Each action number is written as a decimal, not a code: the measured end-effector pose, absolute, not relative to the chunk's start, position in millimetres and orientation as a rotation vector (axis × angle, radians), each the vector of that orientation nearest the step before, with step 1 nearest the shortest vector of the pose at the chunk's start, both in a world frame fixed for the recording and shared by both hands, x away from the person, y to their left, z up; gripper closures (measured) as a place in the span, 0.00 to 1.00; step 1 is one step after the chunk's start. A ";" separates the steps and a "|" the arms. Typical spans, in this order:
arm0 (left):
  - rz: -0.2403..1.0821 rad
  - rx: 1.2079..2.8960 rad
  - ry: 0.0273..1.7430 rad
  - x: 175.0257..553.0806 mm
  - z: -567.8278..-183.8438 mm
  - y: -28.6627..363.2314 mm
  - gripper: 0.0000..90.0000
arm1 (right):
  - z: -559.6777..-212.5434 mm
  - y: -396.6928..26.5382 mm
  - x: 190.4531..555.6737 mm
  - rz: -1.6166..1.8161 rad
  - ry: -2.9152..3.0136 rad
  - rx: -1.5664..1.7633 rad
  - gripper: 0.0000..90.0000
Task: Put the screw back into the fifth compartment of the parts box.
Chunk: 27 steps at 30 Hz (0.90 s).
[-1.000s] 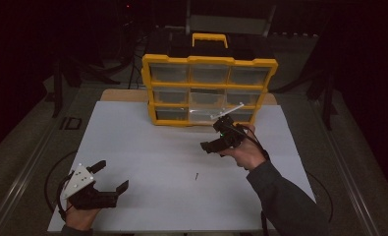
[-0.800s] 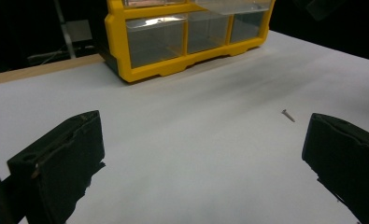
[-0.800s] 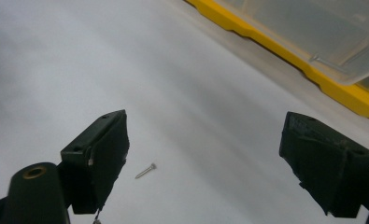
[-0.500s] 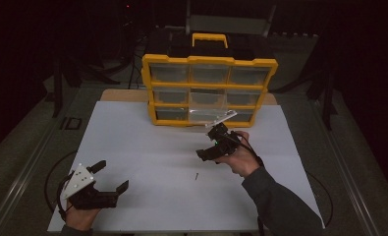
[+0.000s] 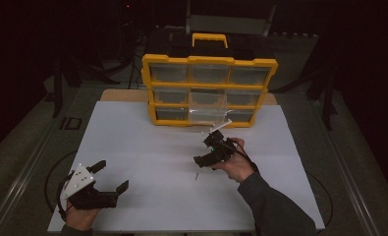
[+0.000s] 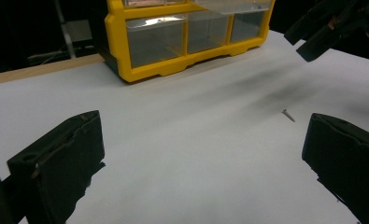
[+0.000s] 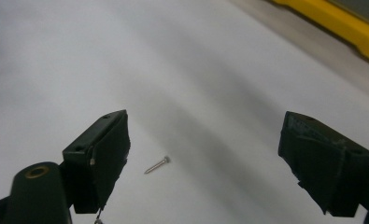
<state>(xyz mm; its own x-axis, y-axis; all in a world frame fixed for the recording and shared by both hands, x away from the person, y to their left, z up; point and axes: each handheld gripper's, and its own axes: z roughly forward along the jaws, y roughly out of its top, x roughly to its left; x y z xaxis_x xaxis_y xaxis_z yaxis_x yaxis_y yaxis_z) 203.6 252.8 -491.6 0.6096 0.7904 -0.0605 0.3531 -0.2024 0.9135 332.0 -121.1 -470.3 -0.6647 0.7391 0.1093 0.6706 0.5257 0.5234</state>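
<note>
My right tongs (image 5: 205,161) spread wide, hover over screw (image 7: 156,165) lying flat on white table (image 5: 147,128). Screw sits nearer my left jaw, long axis slanting across gap, head toward the middle. Left tongs (image 5: 110,177) spread, empty, well apart. Right hand takes it; I judge small shift needed to centre it.

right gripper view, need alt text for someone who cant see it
A small screw lies on the white table between the open black jaws of the right gripper, nearer the left jaw and touching neither. A yellow organizer's edge crosses the top right corner.
</note>
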 end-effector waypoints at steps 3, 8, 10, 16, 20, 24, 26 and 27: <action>0.528 1.797 0.929 203.7 -491.6 252.9 0.00 | -475.4 -119.2 331.4 0.811 2.639 1.230 0.18; 0.526 1.799 0.928 203.8 -491.8 252.7 0.00 | -482.3 -116.4 330.1 0.797 2.650 1.227 0.18; 0.526 1.797 0.929 203.7 -491.8 252.7 0.00 | -484.6 -116.1 329.7 0.795 2.652 1.227 0.18; 0.526 1.802 0.928 203.8 -491.9 252.4 0.00 | -491.5 -114.7 327.8 0.786 2.662 1.243 0.18; 0.527 1.800 0.929 203.6 -491.7 252.5 0.00 | -496.8 -113.0 326.1 0.791 2.670 1.246 0.18; 0.528 1.800 0.929 203.7 -491.6 252.9 0.00 | -502.5 -111.0 324.7 0.776 2.694 1.238 0.18; 0.528 1.800 0.928 203.6 -491.6 252.8 0.00 | -505.4 -109.1 323.8 0.766 2.707 1.231 0.18; 0.528 1.800 0.928 203.5 -491.5 252.8 0.00 | -506.6 -108.3 323.5 0.762 2.712 1.227 0.18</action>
